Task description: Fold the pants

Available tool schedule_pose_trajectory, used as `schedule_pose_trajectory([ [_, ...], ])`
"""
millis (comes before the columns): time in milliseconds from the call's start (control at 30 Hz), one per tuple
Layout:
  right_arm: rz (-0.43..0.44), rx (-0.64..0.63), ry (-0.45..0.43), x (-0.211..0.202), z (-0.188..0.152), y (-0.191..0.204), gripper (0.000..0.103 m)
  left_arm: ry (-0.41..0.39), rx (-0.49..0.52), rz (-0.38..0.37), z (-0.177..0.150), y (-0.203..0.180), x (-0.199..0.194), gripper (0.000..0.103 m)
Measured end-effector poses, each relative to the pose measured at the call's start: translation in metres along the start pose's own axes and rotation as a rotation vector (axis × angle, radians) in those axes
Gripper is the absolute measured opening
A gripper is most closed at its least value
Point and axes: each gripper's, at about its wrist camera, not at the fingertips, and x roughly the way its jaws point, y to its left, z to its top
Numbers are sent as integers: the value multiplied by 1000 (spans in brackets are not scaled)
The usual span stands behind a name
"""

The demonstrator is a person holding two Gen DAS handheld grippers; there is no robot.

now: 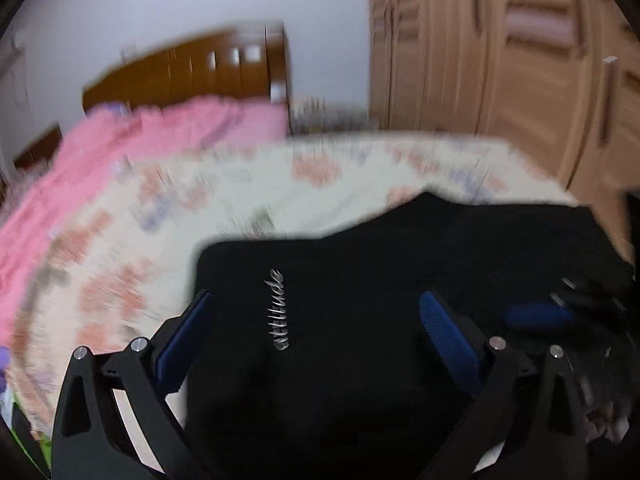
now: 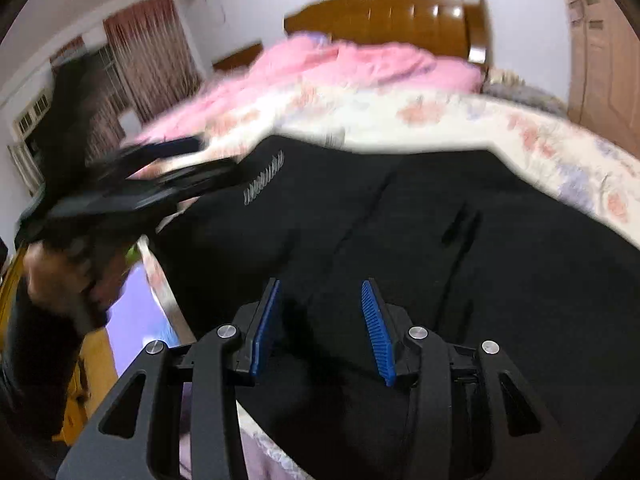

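Black pants (image 2: 420, 232) lie spread on a floral bedsheet (image 1: 280, 184) on the bed. Left gripper (image 1: 316, 312) jaws gape wide above them; right gripper (image 2: 320, 300) jaws part-open, pinching nothing.

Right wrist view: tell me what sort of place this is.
A bedroom, most likely: a bed with a wooden headboard and pink quilt, and a wooden wardrobe beside it.

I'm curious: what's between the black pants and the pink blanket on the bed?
Only flowery bedsheet lies between black pants and pink blanket, seen in both views.
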Motion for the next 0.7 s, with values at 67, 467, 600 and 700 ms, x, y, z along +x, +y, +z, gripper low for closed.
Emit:
schedule_pose_trajectory([
  [67,52,34,-23,-1,-6,-11,46,133,-31,95,-7,8,39,101],
  [467,101,97,-42,-18,-23,-25,48,129,-114,69,-21,28,55,102],
  [600,-9,150,-153,-88,-53,-37,67,180,-128,200,-12,12,34,101],
  [700,-103,278,-294,-152,-96,-68,80,15,-65,144,-2,-31,-15,101],
])
